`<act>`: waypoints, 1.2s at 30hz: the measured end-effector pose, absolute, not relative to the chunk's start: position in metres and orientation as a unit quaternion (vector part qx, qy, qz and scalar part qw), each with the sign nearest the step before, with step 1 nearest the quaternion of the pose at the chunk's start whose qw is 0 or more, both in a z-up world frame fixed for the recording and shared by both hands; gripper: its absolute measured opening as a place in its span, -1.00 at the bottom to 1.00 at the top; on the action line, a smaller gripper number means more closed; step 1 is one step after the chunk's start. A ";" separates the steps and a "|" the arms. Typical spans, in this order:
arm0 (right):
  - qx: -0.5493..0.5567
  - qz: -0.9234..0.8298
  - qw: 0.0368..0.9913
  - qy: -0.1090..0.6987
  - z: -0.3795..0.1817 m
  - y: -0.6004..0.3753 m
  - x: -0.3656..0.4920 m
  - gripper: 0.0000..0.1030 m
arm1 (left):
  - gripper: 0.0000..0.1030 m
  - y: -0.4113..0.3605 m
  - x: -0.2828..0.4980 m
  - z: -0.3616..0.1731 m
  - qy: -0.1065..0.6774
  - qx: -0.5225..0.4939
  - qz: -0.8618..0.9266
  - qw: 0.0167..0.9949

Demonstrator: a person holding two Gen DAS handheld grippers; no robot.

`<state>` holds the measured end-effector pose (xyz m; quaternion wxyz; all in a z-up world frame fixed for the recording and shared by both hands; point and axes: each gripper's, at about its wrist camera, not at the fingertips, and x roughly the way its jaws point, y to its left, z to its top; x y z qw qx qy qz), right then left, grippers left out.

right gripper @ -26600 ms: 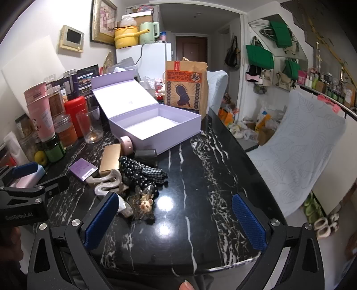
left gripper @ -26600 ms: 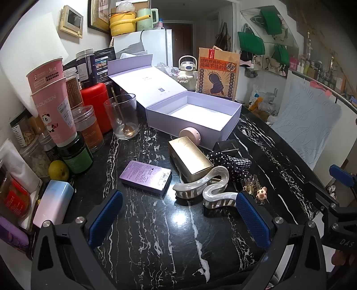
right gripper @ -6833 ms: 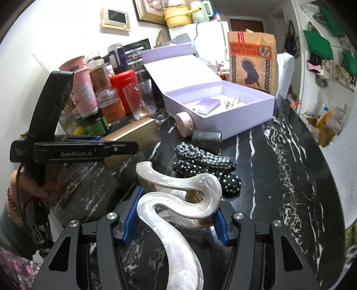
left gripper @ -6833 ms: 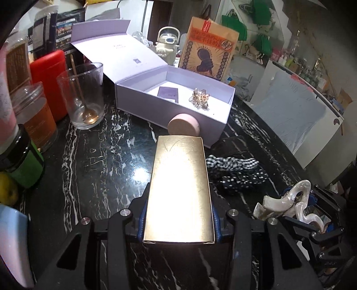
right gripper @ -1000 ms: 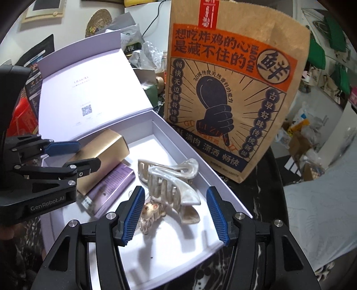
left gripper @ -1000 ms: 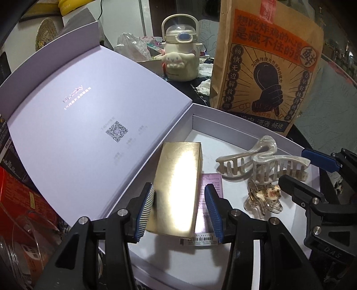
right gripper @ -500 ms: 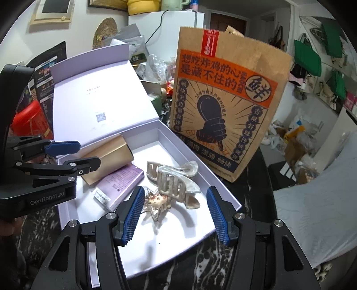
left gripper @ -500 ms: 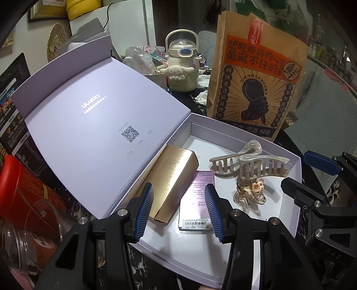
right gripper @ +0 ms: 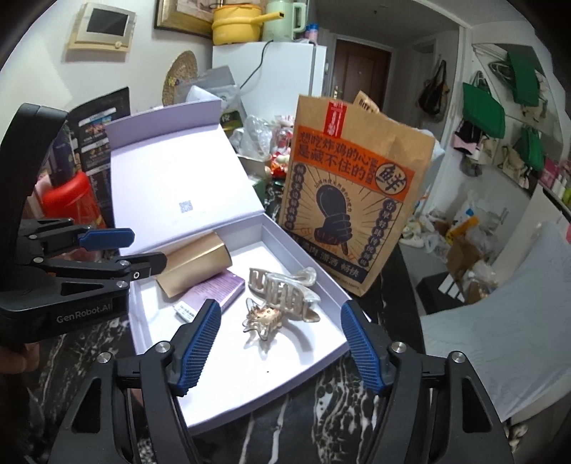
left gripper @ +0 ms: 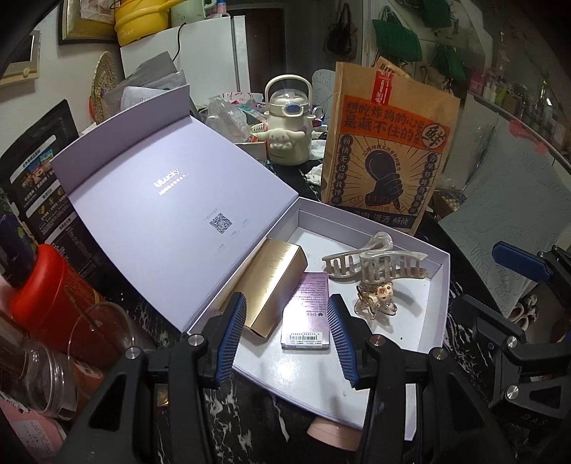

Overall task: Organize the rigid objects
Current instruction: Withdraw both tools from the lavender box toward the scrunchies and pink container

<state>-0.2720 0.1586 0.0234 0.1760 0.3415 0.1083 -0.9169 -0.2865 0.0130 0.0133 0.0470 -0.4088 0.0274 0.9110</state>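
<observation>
Black worktop (right gripper: 332,421) with white marbling, crowded. Far side: white fridge (right gripper: 282,89) with a yellow pot (right gripper: 237,23) on top, green bags (right gripper: 483,114) hung on the right wall. A brown paper bag with orange print (left gripper: 387,150) stands just behind the open lilac cardboard box (left gripper: 437,285); its lid (left gripper: 167,214) leans back to the left. A red canister (left gripper: 53,282) and a clear glass (left gripper: 103,335) sit left of the box.

Inside the box: gold rectangular box (left gripper: 273,285) at the left wall, long axis running near to far, tilted against the lid side. Purple flat carton (left gripper: 308,310) just right of it, same direction, barcode end nearest. Pearl-white claw hair clip (left gripper: 374,262) lies crosswise at the far right, teeth downward. Small gold clip with a cartoon figure (left gripper: 374,301) touches its near side.

Left tool (left gripper: 287,337): released, parted moderately, empty, hovering over the box's near left corner. Right tool (right gripper: 280,344): spread wide, empty, above the box's near edge.
</observation>
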 end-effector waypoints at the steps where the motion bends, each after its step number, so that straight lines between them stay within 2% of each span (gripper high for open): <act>1: 0.340 -0.917 0.177 0.108 0.025 0.159 -0.270 0.37 | -0.09 0.013 -0.283 0.016 0.027 -0.406 0.912 0.047; 8: 0.336 -0.922 0.162 0.100 0.038 0.165 -0.251 0.46 | -0.09 0.011 -0.263 0.030 0.025 -0.394 0.918 0.039; 9: 0.335 -0.923 0.160 0.099 0.039 0.166 -0.248 0.49 | -0.03 0.010 -0.262 0.031 0.023 -0.395 0.918 0.038; 10: 0.333 -0.924 0.159 0.098 0.042 0.167 -0.245 0.51 | 0.07 0.009 -0.260 0.031 0.021 -0.397 0.917 0.034; 12: 0.328 -0.926 0.159 0.097 0.046 0.169 -0.239 0.54 | 0.65 0.006 -0.256 0.033 0.015 -0.395 0.918 0.030; 14: 0.325 -0.927 0.159 0.095 0.049 0.170 -0.234 0.59 | 0.75 0.005 -0.248 0.037 0.014 -0.383 0.923 0.027; 27: 0.307 -0.934 0.164 0.084 0.055 0.176 -0.196 0.72 | 0.75 0.000 -0.205 0.047 0.023 -0.377 0.926 0.031; 36: 0.309 -0.936 0.152 0.070 0.053 0.181 -0.169 0.73 | 0.75 -0.001 -0.172 0.046 0.027 -0.369 0.928 0.036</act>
